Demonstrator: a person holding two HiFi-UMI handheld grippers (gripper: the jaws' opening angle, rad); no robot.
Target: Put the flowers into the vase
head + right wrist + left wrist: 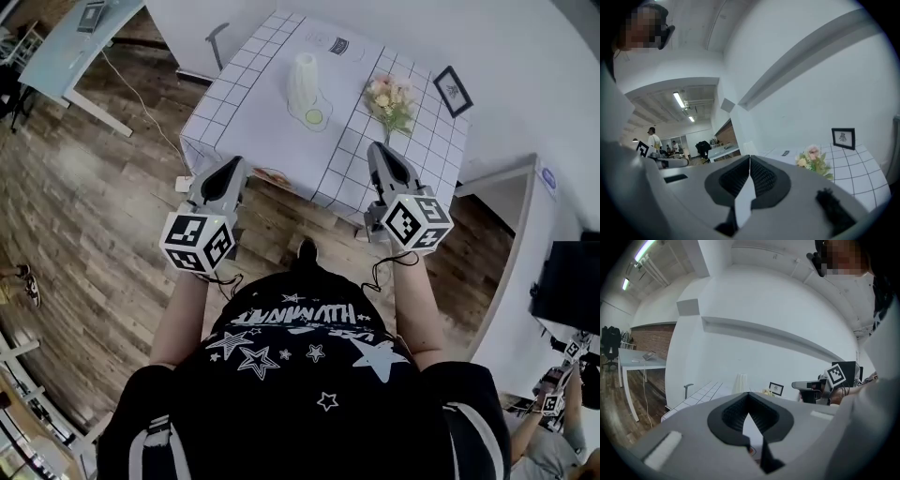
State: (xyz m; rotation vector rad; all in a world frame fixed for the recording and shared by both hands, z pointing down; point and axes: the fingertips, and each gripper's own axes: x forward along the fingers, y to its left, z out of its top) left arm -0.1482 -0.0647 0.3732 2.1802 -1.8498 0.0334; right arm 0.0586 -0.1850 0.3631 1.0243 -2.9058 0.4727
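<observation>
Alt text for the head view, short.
Seen from above, a person holds the left gripper and right gripper, both shut and empty, short of a grid-patterned table. On it, left to right: a white vase, flowers, a framed picture.

Table (244,112): white cloth, thin black grid. Vase (302,84): white. Flowers (389,98): pink and cream, green leaves. Frame (453,90): black. Floor (84,216): brown wood planks. Left gripper (230,162), right gripper (377,148): grey, cubes with black-and-white square markers. Shirt (309,375): black, white stars.
</observation>
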